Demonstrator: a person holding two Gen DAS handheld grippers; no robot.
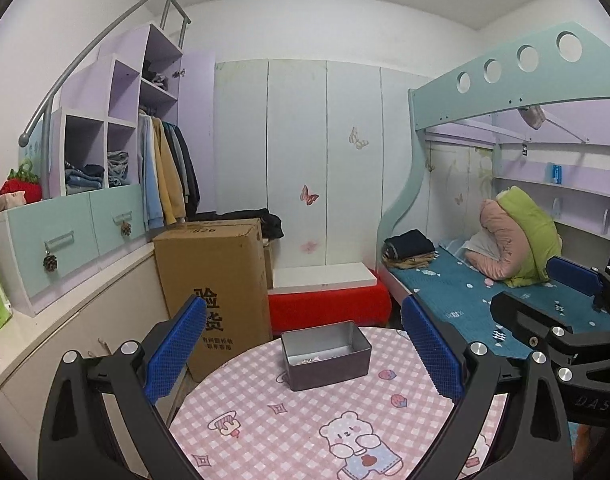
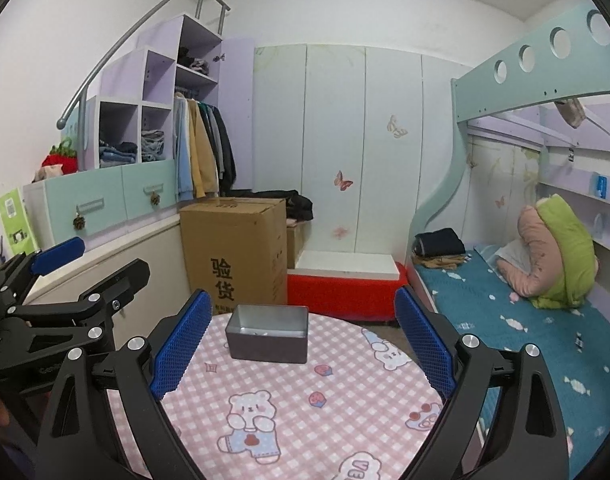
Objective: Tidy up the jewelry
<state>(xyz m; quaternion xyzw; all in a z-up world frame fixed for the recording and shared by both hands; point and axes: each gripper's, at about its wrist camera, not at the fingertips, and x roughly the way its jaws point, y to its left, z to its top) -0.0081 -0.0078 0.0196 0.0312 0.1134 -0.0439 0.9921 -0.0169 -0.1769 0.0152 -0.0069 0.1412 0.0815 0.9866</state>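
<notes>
Left claw (image 1: 305,354): blue padded fingers spread wide, nothing between them, held above the near part of the round desk with the pink checked bear-print cloth (image 1: 289,432). Right claw (image 2: 303,350): likewise spread and empty, level with its neighbour.

Farther on, toward the desk's far edge, sits the grey rectangular metal tin (image 1: 326,354), lid off. Small pale items, judged to be jewelry (image 1: 307,358), lie on its floor; detail too fine to identify.

Governing relation: the tin lies straight ahead of the left claw and ahead-left of the right, long axis running crosswise to both. Neither claw appears clearly nearer. No loose jewelry is visible on the cloth.

Beyond: cardboard box (image 1: 217,280), wardrobe, bunk bed.
</notes>
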